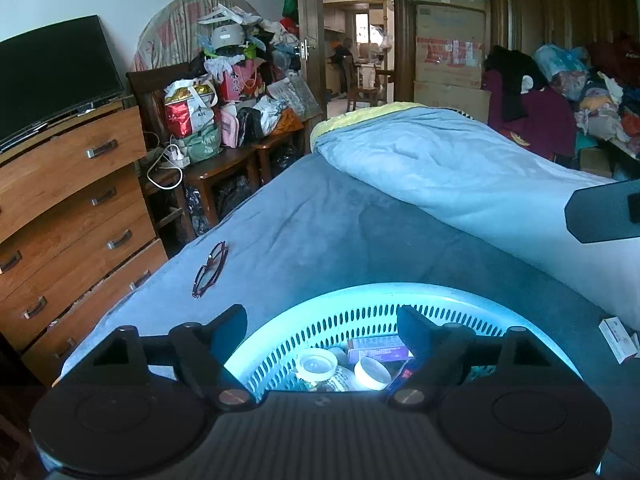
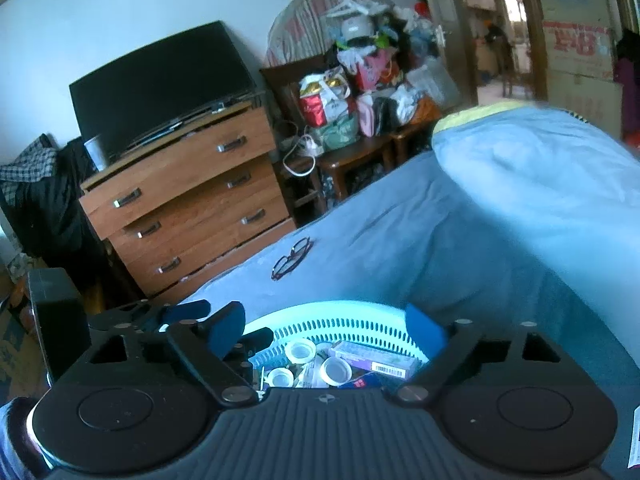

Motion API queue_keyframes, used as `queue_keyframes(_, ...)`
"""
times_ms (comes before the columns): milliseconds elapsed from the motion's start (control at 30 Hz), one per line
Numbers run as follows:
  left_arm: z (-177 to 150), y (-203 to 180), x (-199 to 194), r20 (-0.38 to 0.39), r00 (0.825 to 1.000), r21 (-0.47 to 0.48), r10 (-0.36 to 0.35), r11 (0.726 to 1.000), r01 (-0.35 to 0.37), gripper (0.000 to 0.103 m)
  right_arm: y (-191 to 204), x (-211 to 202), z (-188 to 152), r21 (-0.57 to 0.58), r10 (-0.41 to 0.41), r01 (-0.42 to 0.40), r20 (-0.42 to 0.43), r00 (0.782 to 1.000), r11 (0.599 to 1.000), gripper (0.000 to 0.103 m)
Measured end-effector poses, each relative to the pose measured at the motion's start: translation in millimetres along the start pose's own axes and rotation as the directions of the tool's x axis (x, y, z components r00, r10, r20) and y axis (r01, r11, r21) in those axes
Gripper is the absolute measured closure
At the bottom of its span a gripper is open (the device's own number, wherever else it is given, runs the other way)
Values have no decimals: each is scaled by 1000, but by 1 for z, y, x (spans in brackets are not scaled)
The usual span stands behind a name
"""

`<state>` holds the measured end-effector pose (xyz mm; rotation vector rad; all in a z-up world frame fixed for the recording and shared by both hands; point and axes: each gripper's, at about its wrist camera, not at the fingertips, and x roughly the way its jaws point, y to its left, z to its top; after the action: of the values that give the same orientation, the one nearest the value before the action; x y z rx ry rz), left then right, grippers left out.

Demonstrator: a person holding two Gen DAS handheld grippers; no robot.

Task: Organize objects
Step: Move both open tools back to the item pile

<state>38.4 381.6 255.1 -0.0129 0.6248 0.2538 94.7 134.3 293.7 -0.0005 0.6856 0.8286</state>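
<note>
A light blue perforated basket [image 1: 360,300] sits on the bed just under both grippers; it also shows in the right wrist view [image 2: 332,312]. It holds white-capped bottles [image 1: 372,372] and a purple box [image 1: 376,350]. My left gripper [image 1: 322,320] is open and empty above the basket's near rim. My right gripper [image 2: 326,322] is open and empty over the basket, beside the left gripper [image 2: 168,316]. Dark-framed glasses [image 1: 210,270] lie on the bed left of the basket, also in the right wrist view [image 2: 291,258]. A white medicine box [image 1: 618,338] lies right of the basket.
A folded blue quilt [image 1: 460,168] covers the bed's right side. A wooden dresser [image 1: 72,208] with a TV [image 1: 56,72] stands left of the bed. Cluttered bags [image 1: 224,92] pile on a table behind. The right gripper's body [image 1: 604,212] shows at the right edge.
</note>
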Motion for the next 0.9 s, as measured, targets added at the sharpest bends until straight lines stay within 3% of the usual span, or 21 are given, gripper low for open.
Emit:
queue_keyframes(100,1,-3,-4,6,1000,-1,-8,1000,8,15,-6,-8,-6,12,-4,3,36,999,1000,11)
queue_keyframes(200,-2,-9,-17,38,999,-14,-30,999,30,13,-17,-34,-35,32,-32,27,143,989,999,4)
queue_keyframes(300,-9,-27,-43,102,991,-36,-92,995,96,13,-33,-70,-97,60,-148,137,275,950,989,1)
queue_keyframes(367,-18,-49,-63,147,976,-13,-160,986,163,13,-51,-93,-152,109,-237,212,315,919,971,0)
queue_keyframes(433,-30,-79,-82,175,952,33,-250,968,248,10,-76,-111,-206,202,-337,287,290,896,936,0)
queue_keyframes(500,-46,-116,-96,171,921,81,-349,937,340,10,-107,-126,-262,282,-440,377,208,873,882,1)
queue_keyframes(567,-63,-152,-99,135,891,120,-434,900,420,10,-134,-140,-301,340,-513,448,128,849,827,5)
queue_keyframes(633,-83,-188,-95,84,874,156,-479,872,463,10,-160,-155,-329,375,-578,511,85,812,773,11)
queue_keyframes(733,-110,-231,-81,-17,859,179,-512,844,506,17,-203,-170,-350,425,-636,565,32,771,707,28)
queue_keyframes(900,-133,-284,-53,-96,840,216,-534,813,541,26,-269,-149,-346,402,-660,602,7,751,690,41)
